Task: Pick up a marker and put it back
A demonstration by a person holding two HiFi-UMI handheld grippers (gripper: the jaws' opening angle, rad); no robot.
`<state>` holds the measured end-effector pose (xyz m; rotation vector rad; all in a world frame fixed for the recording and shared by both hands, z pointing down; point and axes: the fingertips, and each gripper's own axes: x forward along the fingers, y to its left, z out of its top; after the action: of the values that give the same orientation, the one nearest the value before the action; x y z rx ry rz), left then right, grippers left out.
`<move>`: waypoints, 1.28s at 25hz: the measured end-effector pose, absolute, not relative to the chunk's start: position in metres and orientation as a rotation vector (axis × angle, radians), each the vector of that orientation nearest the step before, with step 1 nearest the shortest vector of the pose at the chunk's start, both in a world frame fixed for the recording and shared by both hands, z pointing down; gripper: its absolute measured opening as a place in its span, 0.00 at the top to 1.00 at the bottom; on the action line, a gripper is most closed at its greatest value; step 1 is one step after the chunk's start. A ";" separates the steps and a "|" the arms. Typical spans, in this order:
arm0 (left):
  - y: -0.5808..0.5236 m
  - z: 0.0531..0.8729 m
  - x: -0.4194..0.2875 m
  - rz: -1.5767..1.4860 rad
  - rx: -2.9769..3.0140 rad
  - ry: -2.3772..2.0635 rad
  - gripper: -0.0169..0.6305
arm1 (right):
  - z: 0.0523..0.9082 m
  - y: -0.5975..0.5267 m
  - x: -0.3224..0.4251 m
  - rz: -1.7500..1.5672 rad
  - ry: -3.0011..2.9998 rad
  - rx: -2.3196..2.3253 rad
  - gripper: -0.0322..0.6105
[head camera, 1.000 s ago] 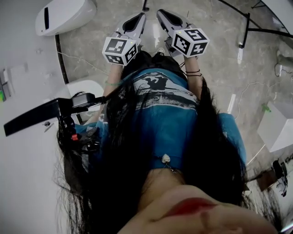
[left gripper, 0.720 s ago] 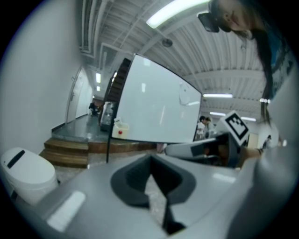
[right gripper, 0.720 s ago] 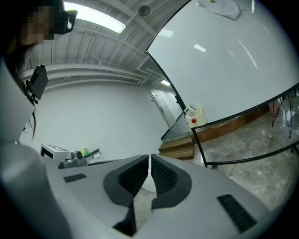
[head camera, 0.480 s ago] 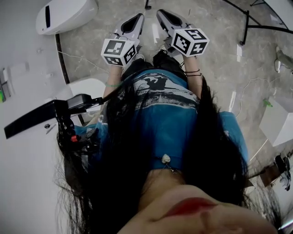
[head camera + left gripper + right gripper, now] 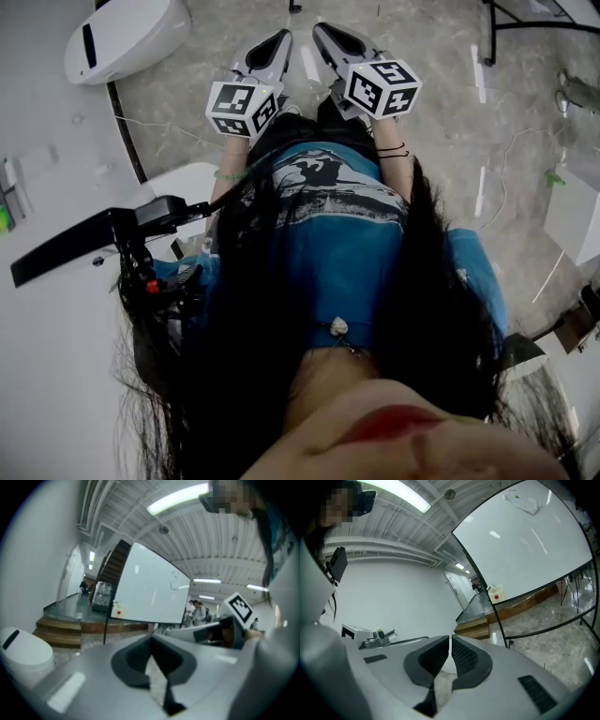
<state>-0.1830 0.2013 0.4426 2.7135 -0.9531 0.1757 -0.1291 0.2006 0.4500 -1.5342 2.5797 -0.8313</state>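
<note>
No marker shows in any view. In the head view my left gripper [image 5: 279, 39] and right gripper [image 5: 324, 30] hang side by side over the grey floor, in front of the person's blue shirt [image 5: 342, 234], their marker cubes facing up. In the left gripper view the left gripper [image 5: 151, 640] has its dark pads pressed together with nothing between them. The right gripper [image 5: 450, 643] is likewise shut and empty, pointing toward a big whiteboard [image 5: 525, 541] on a black frame. That whiteboard [image 5: 150, 592] also stands ahead of the left gripper.
A white rounded bin [image 5: 127, 37] stands on the floor at upper left. A white table [image 5: 47, 356] fills the left side, with a black arm [image 5: 94, 234] reaching over it. Wooden steps [image 5: 56, 632] lie behind the whiteboard. Cables and white boxes [image 5: 572, 216] lie at right.
Both grippers stay shut and close together, drifting slightly left and up in the head view. The floor items at right have slid as the head turned.
</note>
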 end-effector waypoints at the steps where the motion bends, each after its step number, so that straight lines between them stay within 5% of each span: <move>1: 0.203 0.444 -0.184 0.177 2.715 -0.945 0.97 | 0.452 0.204 -0.129 -0.832 2.573 -1.544 0.91; 32: 0.222 0.439 -0.164 0.178 2.766 -0.813 0.97 | 0.449 0.232 -0.113 -0.805 2.524 -1.673 0.91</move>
<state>-0.1637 0.2216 0.4394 2.7656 -0.8126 0.1778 -0.1128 0.2317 0.4493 -1.6731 2.5240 -0.8052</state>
